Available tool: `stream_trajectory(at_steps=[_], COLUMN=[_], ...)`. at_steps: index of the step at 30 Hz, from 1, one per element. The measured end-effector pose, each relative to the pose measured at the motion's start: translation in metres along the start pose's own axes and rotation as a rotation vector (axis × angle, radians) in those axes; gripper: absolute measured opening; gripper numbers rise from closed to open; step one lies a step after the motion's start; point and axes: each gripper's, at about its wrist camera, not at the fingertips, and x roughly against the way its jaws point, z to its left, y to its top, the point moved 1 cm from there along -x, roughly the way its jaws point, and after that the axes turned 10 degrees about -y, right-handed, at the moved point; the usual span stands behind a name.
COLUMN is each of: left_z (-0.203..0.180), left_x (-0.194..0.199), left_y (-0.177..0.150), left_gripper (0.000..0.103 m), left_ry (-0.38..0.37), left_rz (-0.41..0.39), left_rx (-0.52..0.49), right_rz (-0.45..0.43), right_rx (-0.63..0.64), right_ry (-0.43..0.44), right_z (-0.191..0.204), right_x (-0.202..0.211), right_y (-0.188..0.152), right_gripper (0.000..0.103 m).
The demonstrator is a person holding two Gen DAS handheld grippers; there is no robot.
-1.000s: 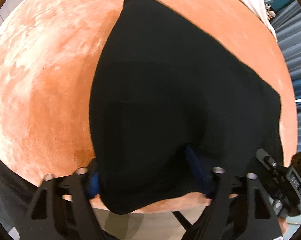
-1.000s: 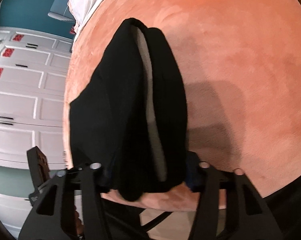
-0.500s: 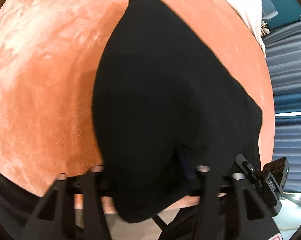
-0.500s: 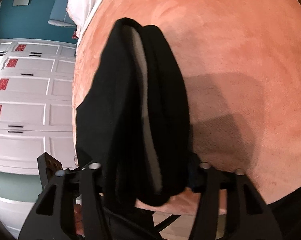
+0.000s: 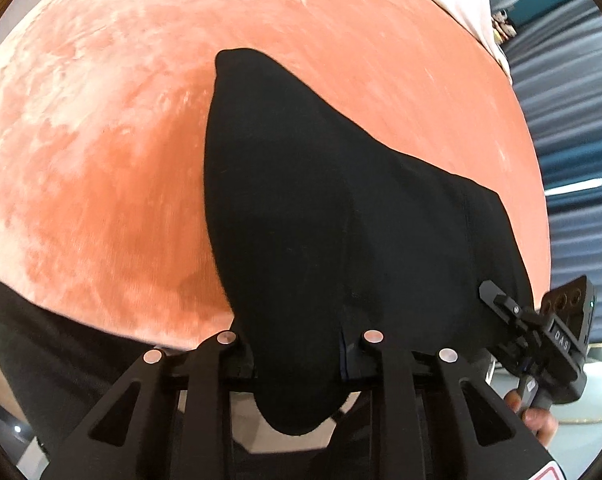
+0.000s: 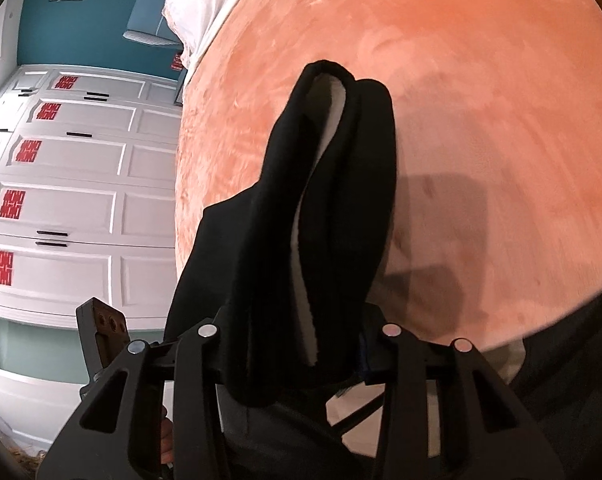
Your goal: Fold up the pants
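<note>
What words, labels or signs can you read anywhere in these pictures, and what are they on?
"DAS": on the right tool's camera module, seen from the left wrist.
Red paper-cut signs on the white wardrobe doors: they look like Chinese characters, too distorted to read.
Small red sign on the teal wall: too small.
Red-edged label on the left tool: cut off, unreadable.

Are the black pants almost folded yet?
Partly, I think. The black fabric pants already look doubled over: in the right wrist view, layers hang together with a pale lining strip between them. Right now the left hand-held gripper and the right hand-held gripper each pinch an end, holding the pants above the orange velvety bed cover. Still to do: lay them down flat, probably one more fold.
</note>
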Motion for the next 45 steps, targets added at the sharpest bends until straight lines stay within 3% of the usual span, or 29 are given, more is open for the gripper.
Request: stream_trajectory(at_steps=[4,9,20,28,34,38,40,45], left_z=[0.011,-0.005,-0.079,-0.14,-0.187,-0.198,-0.196,-0.177], left_x=[0.023,0.054,0.14,0.212,0.246,0.244,0.234,0.186], left_y=[-0.023,-0.035,0.007,0.078,0.152,0.211,0.239,0.315], left_gripper=[0.021,0.021,0.02,0.02,0.021,0.021,0.022,0.023], left_ry=[-0.034,-0.067,-0.147,-0.171,-0.154,-0.148,-0.14,-0.125], left_rz=[0.022,0.007,-0.182,-0.421,-0.618,-0.724,-0.738,-0.759], left_rx=[-0.015,-0.077,-0.292,-0.496,-0.605,-0.633,-0.634,-0.631], right_rz=[0.007,-0.034,-0.239,-0.455,-0.661,-0.766,-0.806,-0.801], right_rx=[0.02,0.09,0.236,0.379,0.498,0.512,0.511,0.439], right_ry=[0.006,0.02,0.154,0.285,0.368,0.405,0.424,0.433], right_z=[0.007,0.031,0.101,0.173,0.243,0.269,0.272,0.26], right_x=[0.02,0.053,0.133,0.178,0.2,0.188,0.171,0.107], right_y=[-0.014,-0.025,0.015,0.092,0.166,0.212,0.238,0.312], right_gripper=[0.038,0.038,0.038,0.038,0.037,0.038,0.038,0.038])
